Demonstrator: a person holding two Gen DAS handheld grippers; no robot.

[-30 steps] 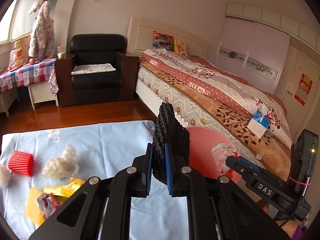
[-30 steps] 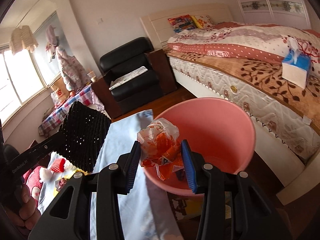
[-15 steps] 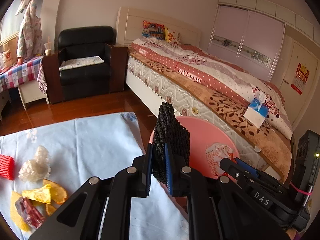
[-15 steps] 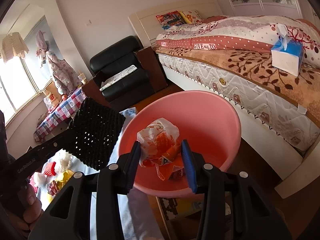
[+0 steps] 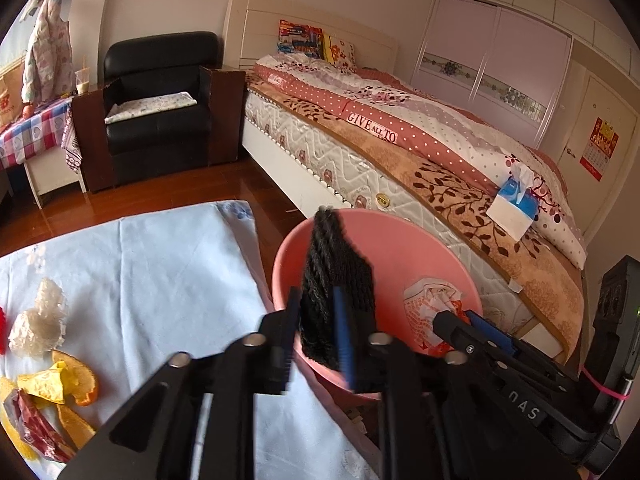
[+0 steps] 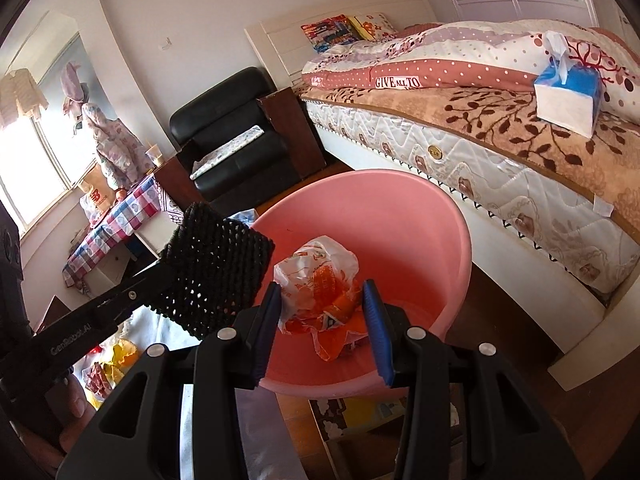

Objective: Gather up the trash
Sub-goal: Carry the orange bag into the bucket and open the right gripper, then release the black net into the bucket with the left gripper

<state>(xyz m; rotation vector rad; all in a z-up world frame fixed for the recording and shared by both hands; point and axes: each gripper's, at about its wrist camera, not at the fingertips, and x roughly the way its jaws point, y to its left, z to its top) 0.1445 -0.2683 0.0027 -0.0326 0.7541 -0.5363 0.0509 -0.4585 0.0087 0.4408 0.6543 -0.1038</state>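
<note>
My left gripper (image 5: 316, 316) is shut on a black foam net sleeve (image 5: 336, 280) and holds it over the near rim of the pink bin (image 5: 400, 232). The sleeve also shows in the right wrist view (image 6: 216, 272). My right gripper (image 6: 324, 312) is shut on a crumpled orange-and-white plastic bag (image 6: 320, 280) and holds it above the pink bin (image 6: 400, 216). The bag also shows in the left wrist view (image 5: 428, 304). More trash lies on the light blue cloth (image 5: 168, 264): white foam netting (image 5: 36, 320), orange peel (image 5: 80, 384) and a red wrapper (image 5: 32, 428).
A bed (image 5: 400, 140) with a tissue box (image 5: 516, 204) runs along the right, close behind the bin. A black armchair (image 5: 156, 108) and a checked table (image 5: 28, 128) stand at the back. Wooden floor (image 5: 120, 204) lies beyond the cloth.
Both grippers have moved right and forward towards the bin. The black sleeve is now over the bin's rim, and the bag is over its opening. Both stay shut on their loads.
</note>
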